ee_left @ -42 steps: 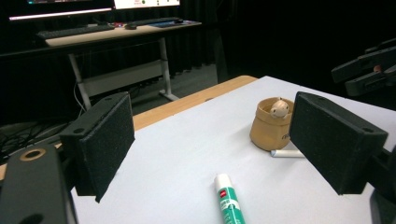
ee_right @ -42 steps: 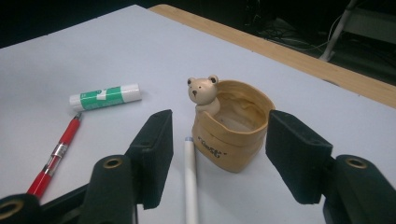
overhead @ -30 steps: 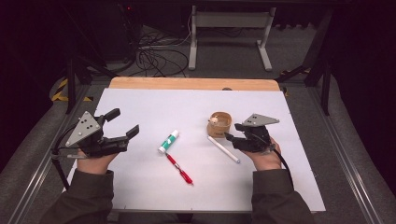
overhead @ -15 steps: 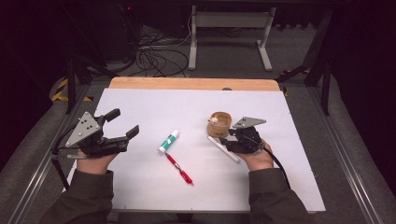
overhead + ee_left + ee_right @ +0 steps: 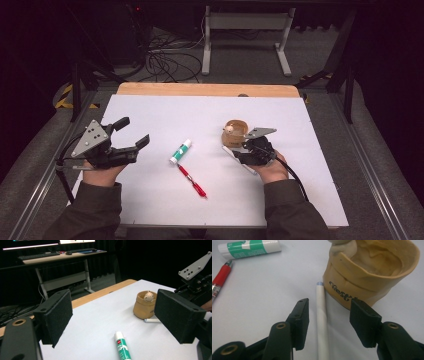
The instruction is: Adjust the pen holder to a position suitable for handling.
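Since a second ago my right gripper has come down and toward the tan soft pen cup at about 1 o'clock on the white table sheet, and its jaws have just been closing, half-wide now, with the slim white pen lying between them, no pad pressing on it yet. So the pickup is lined up but not made; gripping, lifting and placing the pen are left, I judge. My left gripper waits at 9 o'clock, jaws wide and empty. The green-and-white glue stick and red pen lie untouched near centre. In the high view my hand hides most of the white pen; the cup's print is cut off by my jaw.
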The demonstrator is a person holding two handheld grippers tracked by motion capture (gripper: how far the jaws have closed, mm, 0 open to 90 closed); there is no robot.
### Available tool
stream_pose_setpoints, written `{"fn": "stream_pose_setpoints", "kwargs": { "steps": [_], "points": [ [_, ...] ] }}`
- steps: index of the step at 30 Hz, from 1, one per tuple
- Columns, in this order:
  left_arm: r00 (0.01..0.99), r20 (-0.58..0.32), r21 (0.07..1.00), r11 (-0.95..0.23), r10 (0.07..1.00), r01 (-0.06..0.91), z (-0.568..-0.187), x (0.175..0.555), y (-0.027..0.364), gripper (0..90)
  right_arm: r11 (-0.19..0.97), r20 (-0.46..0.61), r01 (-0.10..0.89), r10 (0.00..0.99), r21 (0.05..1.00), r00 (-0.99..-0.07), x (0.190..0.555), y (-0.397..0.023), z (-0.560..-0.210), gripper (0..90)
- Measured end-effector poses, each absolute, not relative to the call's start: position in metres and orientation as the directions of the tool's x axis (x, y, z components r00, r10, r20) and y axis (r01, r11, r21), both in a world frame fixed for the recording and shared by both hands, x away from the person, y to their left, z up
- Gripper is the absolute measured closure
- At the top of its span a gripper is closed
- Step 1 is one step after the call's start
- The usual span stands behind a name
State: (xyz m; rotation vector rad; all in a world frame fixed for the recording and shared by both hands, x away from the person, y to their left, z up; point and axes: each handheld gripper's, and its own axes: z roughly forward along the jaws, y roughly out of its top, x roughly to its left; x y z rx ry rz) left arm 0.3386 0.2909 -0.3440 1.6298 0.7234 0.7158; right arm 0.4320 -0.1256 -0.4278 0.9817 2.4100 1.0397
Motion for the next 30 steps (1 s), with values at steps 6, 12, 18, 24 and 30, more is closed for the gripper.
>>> {"fn": "stream_pose_setpoints", "kwargs": {
  "steps": [6, 12, 18, 24, 30],
  "points": [
    [0.625, 0.069, 0.985, -0.151, 0.778, 0.079, -0.344, 0.339, 0.291, 16.3, 0.513, -0.032, 0.484, 0.709, 0.709, -0.704, 0.435, -0.122, -0.434, 50.8],
    [0.626, 0.071, 0.984, -0.156, 0.777, 0.081, -0.345, 0.339, 0.29, 16.3, 0.522, -0.03, 0.497, 0.709, 0.693, -0.704, 0.438, -0.121, -0.439, 50.9],
    [0.627, 0.071, 0.984, -0.157, 0.776, 0.082, -0.345, 0.339, 0.29, 16.5, 0.535, -0.031, 0.508, 0.709, 0.675, -0.705, 0.44, -0.118, -0.446, 51.9],
    [0.627, 0.071, 0.984, -0.157, 0.775, 0.082, -0.345, 0.339, 0.29, 16.6, 0.544, -0.028, 0.519, 0.707, 0.659, -0.707, 0.442, -0.117, -0.45, 53.0],
    [0.627, 0.066, 0.984, -0.155, 0.776, 0.087, -0.345, 0.339, 0.289, 16.6, 0.545, -0.026, 0.521, 0.707, 0.657, -0.706, 0.443, -0.115, -0.452, 53.1]
  ]
}}
